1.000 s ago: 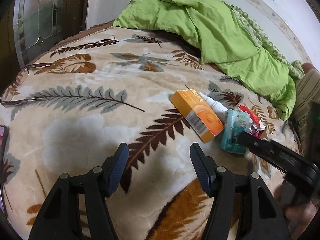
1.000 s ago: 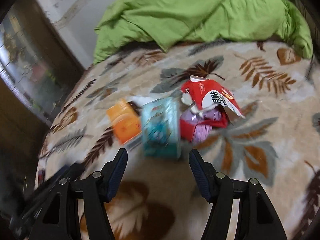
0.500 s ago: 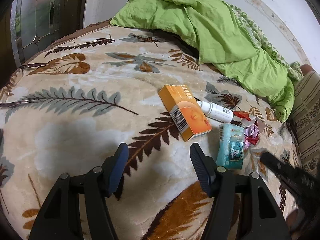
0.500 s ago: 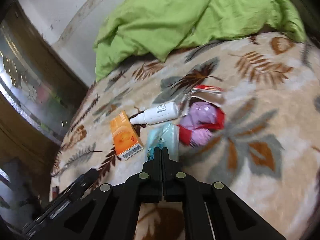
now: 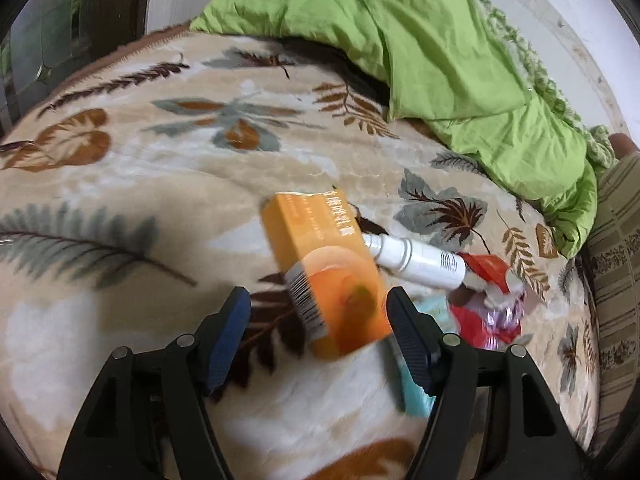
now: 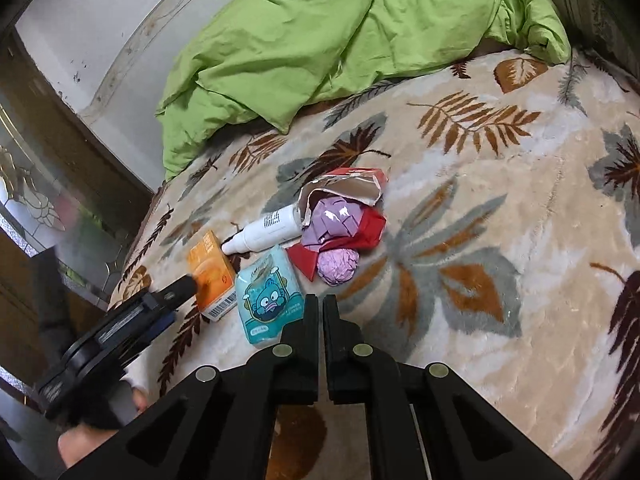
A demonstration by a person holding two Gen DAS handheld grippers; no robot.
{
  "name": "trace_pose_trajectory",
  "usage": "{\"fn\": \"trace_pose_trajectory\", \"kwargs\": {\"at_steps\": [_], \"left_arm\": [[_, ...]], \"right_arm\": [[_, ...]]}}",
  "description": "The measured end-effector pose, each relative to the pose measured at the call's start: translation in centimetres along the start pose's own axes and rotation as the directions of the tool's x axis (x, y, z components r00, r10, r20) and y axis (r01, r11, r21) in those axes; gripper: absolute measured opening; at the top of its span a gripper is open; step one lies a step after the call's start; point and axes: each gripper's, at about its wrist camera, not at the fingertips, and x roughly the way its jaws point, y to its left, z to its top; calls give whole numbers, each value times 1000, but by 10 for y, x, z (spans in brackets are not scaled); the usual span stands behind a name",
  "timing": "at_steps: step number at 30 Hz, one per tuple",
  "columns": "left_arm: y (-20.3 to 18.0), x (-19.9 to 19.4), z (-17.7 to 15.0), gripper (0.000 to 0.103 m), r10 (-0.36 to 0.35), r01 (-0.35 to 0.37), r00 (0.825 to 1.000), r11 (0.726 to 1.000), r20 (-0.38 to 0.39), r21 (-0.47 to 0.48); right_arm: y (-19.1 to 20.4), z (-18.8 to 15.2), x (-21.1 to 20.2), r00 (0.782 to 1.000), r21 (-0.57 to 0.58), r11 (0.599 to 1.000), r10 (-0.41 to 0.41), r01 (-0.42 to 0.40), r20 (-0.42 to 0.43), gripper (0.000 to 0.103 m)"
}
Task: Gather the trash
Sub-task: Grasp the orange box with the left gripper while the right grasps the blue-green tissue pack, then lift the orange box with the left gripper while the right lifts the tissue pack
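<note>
Trash lies clustered on the bed point(image 6: 500, 264): orange box point(image 5: 332, 276), white bottle point(image 5: 416, 258), teal packet point(image 6: 268, 296), red wrapper point(image 6: 352, 208). The left gripper point(image 5: 318, 318), jaws just opening wider, straddles the box untouched; lower squarely, then squeeze its long sides. The right gripper point(image 6: 321, 304) is closed, empty.

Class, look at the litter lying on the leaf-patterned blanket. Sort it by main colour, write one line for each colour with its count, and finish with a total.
Orange: 1, the orange box
White: 1, the white spray bottle
Teal: 1, the teal tissue pack
Red: 1, the torn red packet
Purple: 1, the crumpled purple wrapper, partly tucked into the red packet
Total: 5
</note>
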Motion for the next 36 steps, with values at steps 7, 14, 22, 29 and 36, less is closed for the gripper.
{"fn": "trace_pose_trajectory", "kwargs": {"at_steps": [7, 14, 22, 29, 36], "left_arm": [[-7, 29, 11, 79, 93, -92, 995, 995, -28, 36], [15, 12, 12, 54, 103, -103, 995, 994, -8, 31], [32, 13, 15, 50, 126, -125, 992, 992, -28, 26], [36, 18, 19, 50, 104, -103, 994, 994, -20, 26], [43, 15, 19, 48, 60, -60, 998, 998, -6, 11]], "right_arm": [[3, 4, 5, 1000, 1, 1000, 12, -12, 2, 28], [11, 4, 15, 999, -46, 998, 30, -31, -18, 48], [45, -1, 51, 997, -272, 962, -29, 8, -72, 65], [59, -10, 77, 991, -369, 927, -108, 71, -80, 65], [58, -9, 71, 991, -347, 935, -104, 67, -89, 42]]}}
